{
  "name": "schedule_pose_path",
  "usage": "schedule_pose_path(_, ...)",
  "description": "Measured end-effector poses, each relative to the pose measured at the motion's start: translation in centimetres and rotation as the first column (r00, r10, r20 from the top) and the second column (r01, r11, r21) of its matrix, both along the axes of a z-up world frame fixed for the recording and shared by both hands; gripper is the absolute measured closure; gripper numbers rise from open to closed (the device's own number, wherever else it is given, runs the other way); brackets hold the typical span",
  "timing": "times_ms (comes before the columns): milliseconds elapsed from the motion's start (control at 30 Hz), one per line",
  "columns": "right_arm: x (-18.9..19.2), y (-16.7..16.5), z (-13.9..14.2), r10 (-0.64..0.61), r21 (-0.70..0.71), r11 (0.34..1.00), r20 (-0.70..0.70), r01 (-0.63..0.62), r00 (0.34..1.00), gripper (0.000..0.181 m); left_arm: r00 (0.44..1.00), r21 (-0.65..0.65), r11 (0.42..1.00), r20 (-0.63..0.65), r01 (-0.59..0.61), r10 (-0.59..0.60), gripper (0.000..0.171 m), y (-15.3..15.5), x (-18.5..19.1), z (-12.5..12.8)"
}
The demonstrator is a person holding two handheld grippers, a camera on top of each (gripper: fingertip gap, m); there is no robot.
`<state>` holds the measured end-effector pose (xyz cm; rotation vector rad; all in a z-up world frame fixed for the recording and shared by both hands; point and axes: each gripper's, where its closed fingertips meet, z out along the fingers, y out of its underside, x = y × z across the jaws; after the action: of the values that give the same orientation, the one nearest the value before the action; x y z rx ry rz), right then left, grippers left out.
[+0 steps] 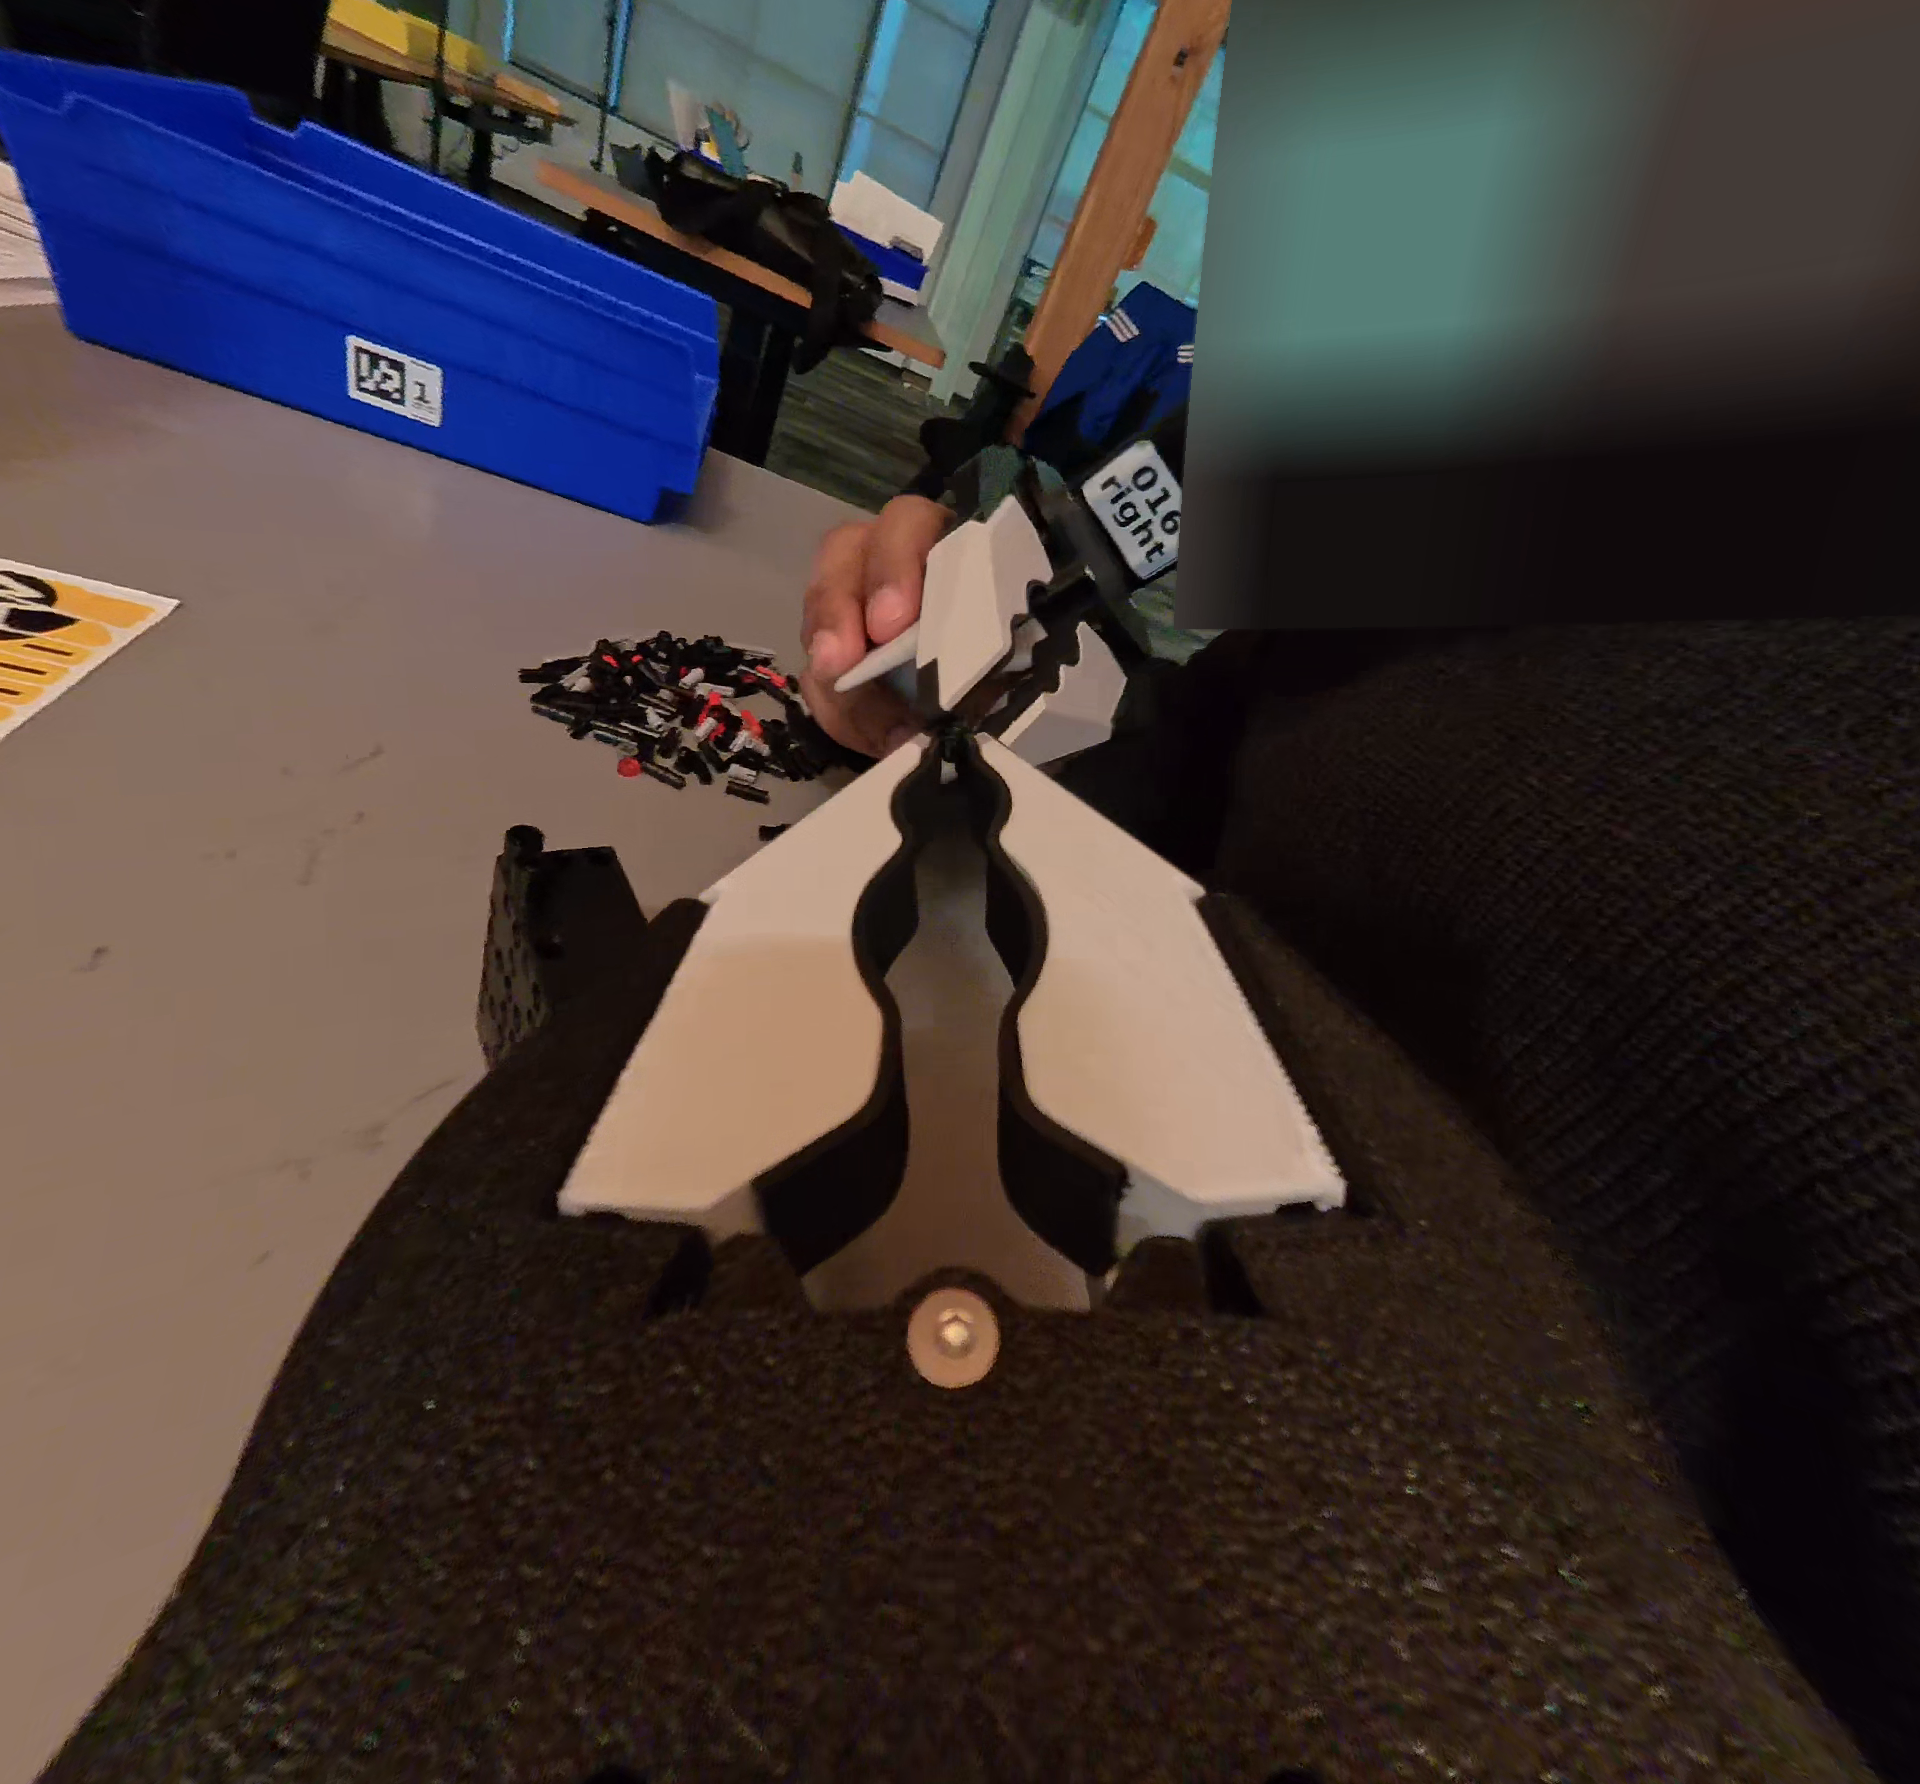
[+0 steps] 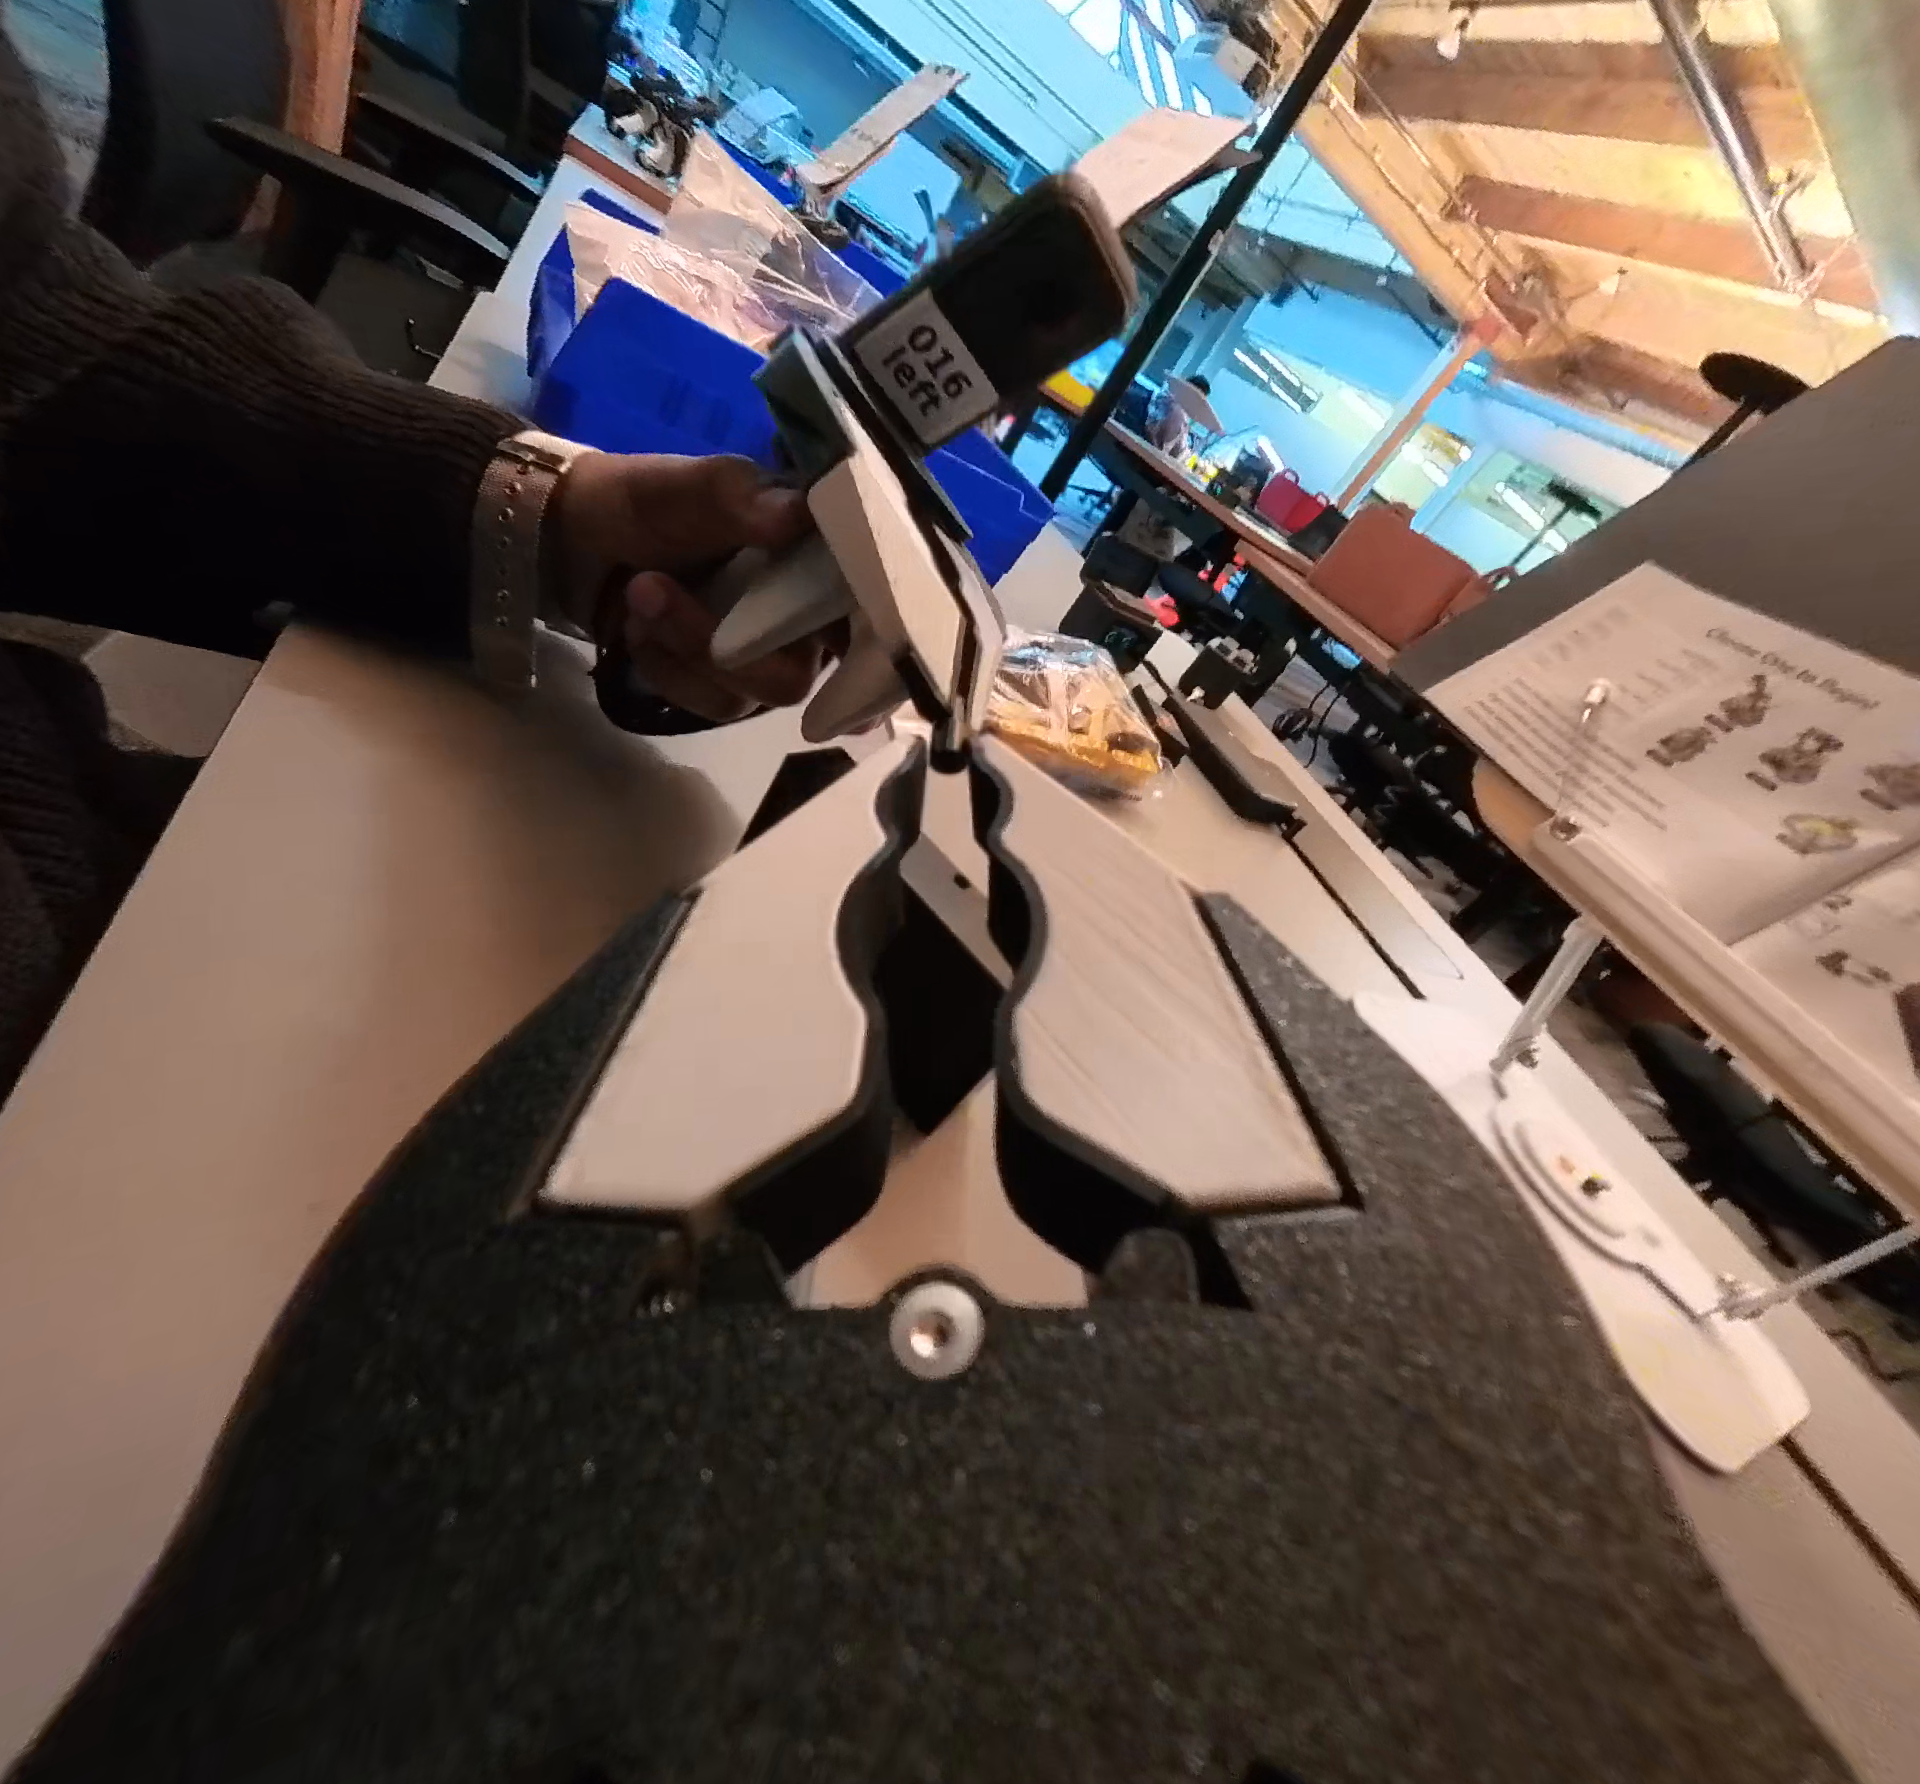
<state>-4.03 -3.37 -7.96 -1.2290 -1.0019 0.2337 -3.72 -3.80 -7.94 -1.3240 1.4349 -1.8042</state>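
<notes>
My left gripper [image 1: 951, 752] and my right gripper [image 2: 948, 755] meet tip to tip above the grey table [image 1: 260, 851]. Both are shut on a small black pin-like piece [image 1: 950, 735], which also shows in the right wrist view [image 2: 945, 747]. I cannot tell whether it is one piece or two joined. The right gripper [image 1: 961, 706] comes in from the far side in the left wrist view, held by a hand [image 1: 862, 612]. The left gripper [image 2: 940, 721] comes in from above in the right wrist view, held by a hand [image 2: 665, 539] with a wristwatch.
A pile of small black and red pins [image 1: 675, 706] lies left of the tips. A black perforated part [image 1: 530, 945] stands nearer. A blue bin [image 1: 364, 300] is at the back left. A bag of yellow parts [image 2: 1070, 716] and a booklet on a stand [image 2: 1714, 747] are to the right. Only a small space, under 4 cm, lies between the two pairs of fingers.
</notes>
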Motion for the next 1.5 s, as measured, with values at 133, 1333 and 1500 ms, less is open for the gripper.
schedule_pose_path(133,0.5,0.3,-0.4,-0.013,-0.049,0.999,-0.013,0.012,1.0,0.173,0.992,0.017,0.992,-0.01,-0.126,0.126,0.168,2.4,-0.1,0.0)
schedule_pose_path(1333,1.2,0.5,-1.3,-0.045,-0.083,0.995,0.017,0.047,0.999,0.176,0.657,0.561,0.8,-0.688,0.211,0.309,0.169,5.4,-0.9,-5.7)
schedule_pose_path(1500,1.2,0.5,-1.2,-0.044,-0.082,0.996,0.011,0.045,0.999,0.176,0.618,0.574,0.777,-0.717,0.259,0.323,0.168,5.7,-0.4,-5.8)
